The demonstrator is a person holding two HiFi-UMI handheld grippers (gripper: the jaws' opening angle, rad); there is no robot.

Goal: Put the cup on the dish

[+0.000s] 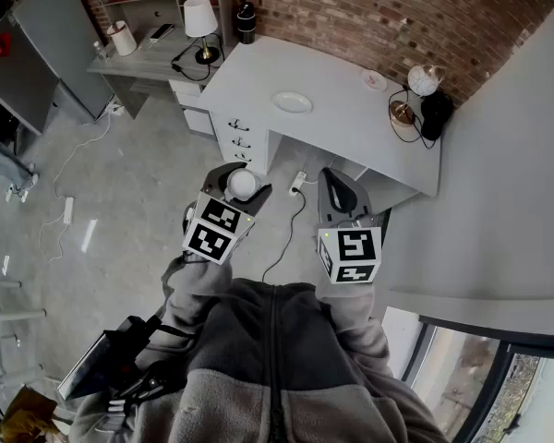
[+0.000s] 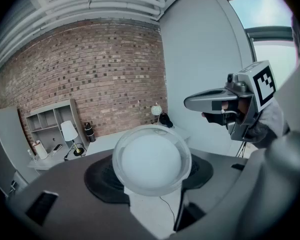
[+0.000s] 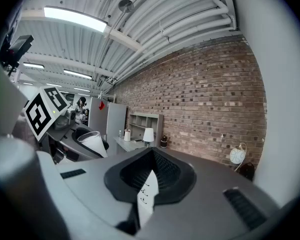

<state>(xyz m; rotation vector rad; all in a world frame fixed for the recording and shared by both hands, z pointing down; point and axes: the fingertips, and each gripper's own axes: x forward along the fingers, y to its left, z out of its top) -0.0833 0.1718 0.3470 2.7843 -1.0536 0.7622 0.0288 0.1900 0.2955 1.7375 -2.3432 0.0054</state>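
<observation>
My left gripper (image 1: pixel 241 179) is shut on a white cup (image 1: pixel 243 185), held in the air above the floor in front of the desk. In the left gripper view the cup (image 2: pixel 151 160) fills the space between the wide-set jaws, rim toward the camera. A white dish (image 1: pixel 293 102) lies in the middle of the white desk (image 1: pixel 351 137), well ahead of both grippers. My right gripper (image 1: pixel 336 181) hangs to the right of the cup, shut with nothing in it. From the right gripper view the cup (image 3: pixel 95 143) shows at the left in the other gripper.
A small pink dish (image 1: pixel 374 79), a globe lamp (image 1: pixel 424 79) and a dark object (image 1: pixel 437 114) sit at the desk's right end. A lower side desk holds a white lamp (image 1: pixel 199 17). Cables (image 1: pixel 291 224) trail across the floor. A brick wall runs behind.
</observation>
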